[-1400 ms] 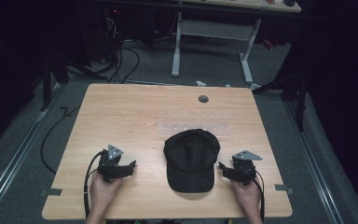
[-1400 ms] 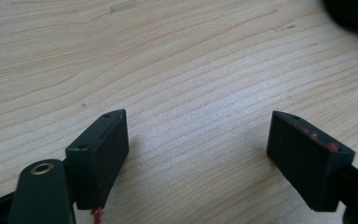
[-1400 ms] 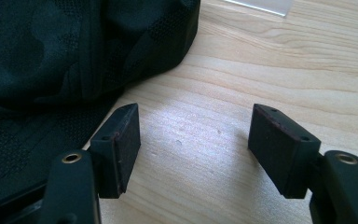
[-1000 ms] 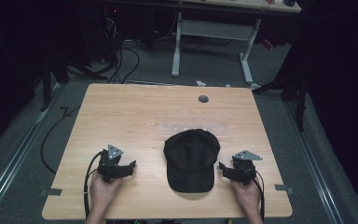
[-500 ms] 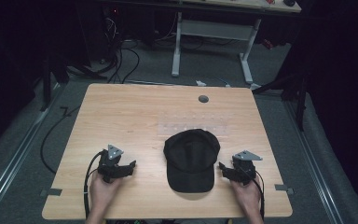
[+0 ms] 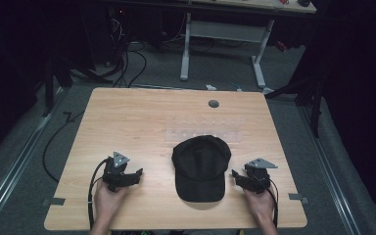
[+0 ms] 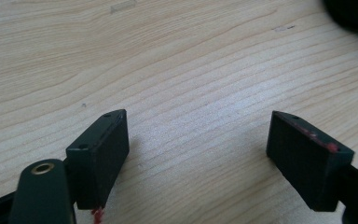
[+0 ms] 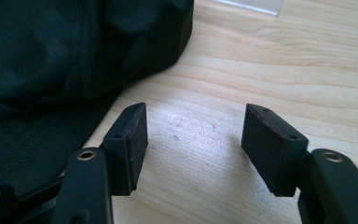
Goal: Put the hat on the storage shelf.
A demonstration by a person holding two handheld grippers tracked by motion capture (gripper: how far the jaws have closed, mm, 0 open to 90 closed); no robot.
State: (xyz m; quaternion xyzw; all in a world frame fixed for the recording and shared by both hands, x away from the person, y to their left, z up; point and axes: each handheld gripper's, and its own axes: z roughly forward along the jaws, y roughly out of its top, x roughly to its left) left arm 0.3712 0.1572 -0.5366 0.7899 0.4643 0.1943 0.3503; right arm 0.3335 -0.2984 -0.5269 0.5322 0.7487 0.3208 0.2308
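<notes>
Lying near the front edge of the one wooden table (image 6: 127, 117), slightly right of centre: one black cap (image 6: 200, 166), brim toward the front edge. Two grippers, one per hand. Left gripper (image 6: 136, 174) rests near the front-left corner, jaws spread over bare wood (nothing between them). Right gripper (image 6: 236, 175) sits just beside the cap's right side; its jaws, just now closing a little, stand apart with only tabletop between. One small grey disc (image 6: 213, 104) near the back edge.
</notes>
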